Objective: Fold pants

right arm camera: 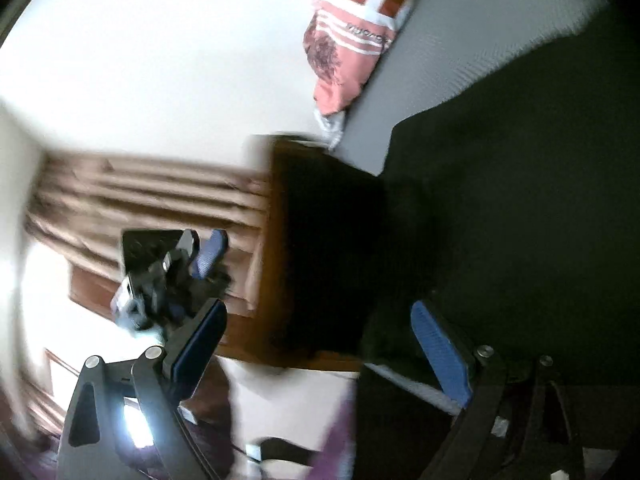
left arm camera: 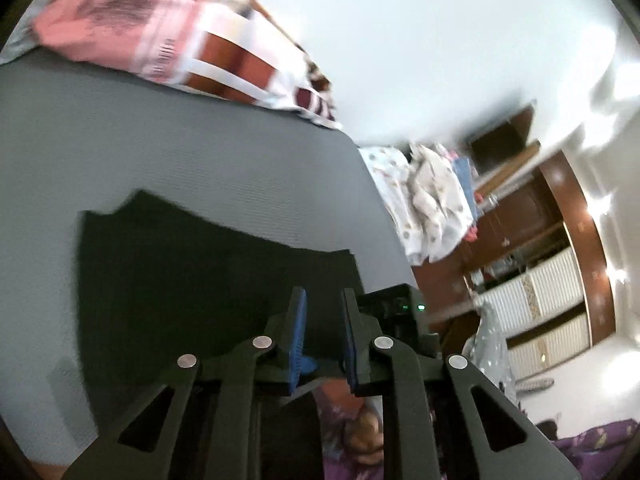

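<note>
The dark pants (left arm camera: pixel 192 272) lie flat on a grey mat (left arm camera: pixel 120 132); they fill the right half of the right wrist view (right arm camera: pixel 520 200), one end hanging past the mat's edge. My left gripper (left arm camera: pixel 324 300) hovers above the pants' near edge, its blue-padded jaws a small gap apart, holding nothing. My right gripper (right arm camera: pixel 320 320) is wide open and empty, its right pad (right arm camera: pixel 440 352) over the pants' edge. The left gripper also shows in the right wrist view (right arm camera: pixel 204 256), off the mat.
A pink, white and brown patterned blanket (left arm camera: pixel 192 36) lies at the mat's far edge, also seen in the right wrist view (right arm camera: pixel 352 28). Piled light clothes (left arm camera: pixel 432 200), brown wardrobes (left arm camera: pixel 540 248) and brown curtains (right arm camera: pixel 140 196) lie beyond the mat.
</note>
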Available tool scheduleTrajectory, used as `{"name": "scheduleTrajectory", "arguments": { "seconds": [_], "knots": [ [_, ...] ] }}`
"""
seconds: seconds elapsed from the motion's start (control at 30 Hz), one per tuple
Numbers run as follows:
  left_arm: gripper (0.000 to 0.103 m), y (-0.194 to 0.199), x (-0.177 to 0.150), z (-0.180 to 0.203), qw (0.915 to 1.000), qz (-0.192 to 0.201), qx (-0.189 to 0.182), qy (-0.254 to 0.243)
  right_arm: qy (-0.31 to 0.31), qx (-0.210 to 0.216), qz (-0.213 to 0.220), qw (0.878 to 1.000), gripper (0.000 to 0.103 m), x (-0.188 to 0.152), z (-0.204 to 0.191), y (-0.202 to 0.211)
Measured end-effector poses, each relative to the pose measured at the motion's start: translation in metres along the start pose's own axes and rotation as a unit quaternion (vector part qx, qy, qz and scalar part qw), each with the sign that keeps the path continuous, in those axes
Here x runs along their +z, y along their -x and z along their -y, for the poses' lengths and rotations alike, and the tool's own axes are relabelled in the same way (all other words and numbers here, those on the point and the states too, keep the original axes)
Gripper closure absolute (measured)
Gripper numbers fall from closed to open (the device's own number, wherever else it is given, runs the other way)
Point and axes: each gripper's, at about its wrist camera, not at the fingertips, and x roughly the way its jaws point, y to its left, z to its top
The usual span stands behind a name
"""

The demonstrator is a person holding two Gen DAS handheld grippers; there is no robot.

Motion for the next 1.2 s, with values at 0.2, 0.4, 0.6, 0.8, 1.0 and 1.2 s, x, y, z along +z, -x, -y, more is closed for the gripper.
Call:
{"name": "scheduleTrajectory", "arguments": {
  "seconds": [0.2,0.4,0.6,0.8,1.0,1.2],
  "knots": [
    [0.084,0.001,0.003,0.003,0.9990,0.022,0.036,-0.015,-0.022,0.012,0.009,1.000,0.011,0.009,0.007,0.005],
    [0.076,0.024,-0.020,-0.057,0.9903,0.026,0.136,0.010,0.017,-0.066,0.019,0.997,0.010,0.027,-0.005,0.016],
    [0.076,0.022,-0.049,-0.124,0.9847,0.011,0.158,0.072,0.086,-0.182,-0.003,0.980,0.011,0.046,-0.014,-0.010],
    [0.076,0.026,-0.056,-0.132,0.9850,0.019,0.154,0.075,0.146,-0.226,-0.043,0.962,0.008,0.053,-0.016,-0.053],
    [0.069,0.018,-0.057,-0.134,0.9822,0.017,0.174,0.068,0.134,-0.140,-0.072,0.978,0.009,0.034,-0.018,-0.054],
    [0.065,0.016,-0.056,-0.133,0.9823,0.021,0.177,0.058,0.153,-0.226,-0.078,0.959,0.033,0.038,-0.009,-0.058]
  ]
}}
